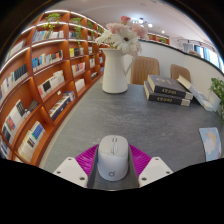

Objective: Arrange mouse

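Note:
A white computer mouse sits between my gripper's two fingers, its front end pointing away from me. The magenta pads press against both of its sides. The mouse is over the grey table; I cannot tell whether it rests on the surface or is lifted off it.
A white vase with pale flowers stands beyond the fingers at the far side of the table. A stack of dark books lies to its right, near two chairs. Wooden bookshelves line the left wall. A blue-edged object lies at the right.

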The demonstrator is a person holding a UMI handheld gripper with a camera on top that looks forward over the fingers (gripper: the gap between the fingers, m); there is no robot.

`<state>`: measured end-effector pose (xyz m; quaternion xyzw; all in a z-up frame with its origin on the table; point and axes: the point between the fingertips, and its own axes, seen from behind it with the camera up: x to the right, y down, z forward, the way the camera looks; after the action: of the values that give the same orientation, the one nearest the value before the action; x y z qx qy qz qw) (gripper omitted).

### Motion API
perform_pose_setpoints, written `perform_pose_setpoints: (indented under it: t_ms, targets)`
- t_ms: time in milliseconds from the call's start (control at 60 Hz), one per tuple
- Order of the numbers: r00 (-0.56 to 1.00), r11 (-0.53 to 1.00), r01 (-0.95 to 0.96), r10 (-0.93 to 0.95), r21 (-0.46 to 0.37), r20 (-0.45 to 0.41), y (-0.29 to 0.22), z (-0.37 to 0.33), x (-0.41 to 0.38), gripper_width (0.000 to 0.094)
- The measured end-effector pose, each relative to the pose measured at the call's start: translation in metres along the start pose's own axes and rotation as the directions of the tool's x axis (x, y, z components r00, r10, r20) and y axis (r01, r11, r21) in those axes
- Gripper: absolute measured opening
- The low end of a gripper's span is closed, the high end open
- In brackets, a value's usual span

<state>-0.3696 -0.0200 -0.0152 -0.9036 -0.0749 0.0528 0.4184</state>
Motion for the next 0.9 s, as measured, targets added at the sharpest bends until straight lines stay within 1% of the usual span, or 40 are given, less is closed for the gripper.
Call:
perform_pose_setpoints:
  t_ms: [50,100,233,300,383,450,517,633,700,767,833,900]
  targets:
    - [1.0,1.0,0.002,-0.002,-0.014,0.001,0.0,0.0,0.0,0.0514]
    - [1.0,0.999,0.008,-0.008,-0.032,0.001,0.001,0.0,0.001,0.0485]
    - [1.0,0.998,-0.003,0.004,-0.064,0.017,0.002,0.001,0.002,0.0376]
    - [0.999,0.997,-0.027,0.03,-0.077,0.042,0.001,-0.001,0.0,0.0375]
    - [0.998,0.996,-0.031,0.036,-0.087,0.052,-0.005,-0.011,0.008,0.0375]
    - [0.997,0.999,-0.047,0.049,-0.026,0.058,-0.034,-0.031,0.02,0.0377]
    - [0.997,0.997,-0.056,0.053,0.05,0.054,-0.079,-0.058,0.043,0.0375]
    - [1.0,0.979,-0.03,0.028,0.2,0.014,-0.165,-0.121,0.102,0.0376]
    - [0.999,0.962,0.022,-0.014,0.271,-0.033,-0.207,-0.159,0.147,0.0375]
    - [0.996,0.946,0.061,-0.037,0.32,-0.081,-0.239,-0.193,0.193,0.0373]
    - [0.992,0.929,0.084,-0.042,0.36,-0.123,-0.254,-0.219,0.243,0.0373]
    - [0.989,0.926,0.084,-0.031,0.369,-0.148,-0.262,-0.233,0.288,0.0373]
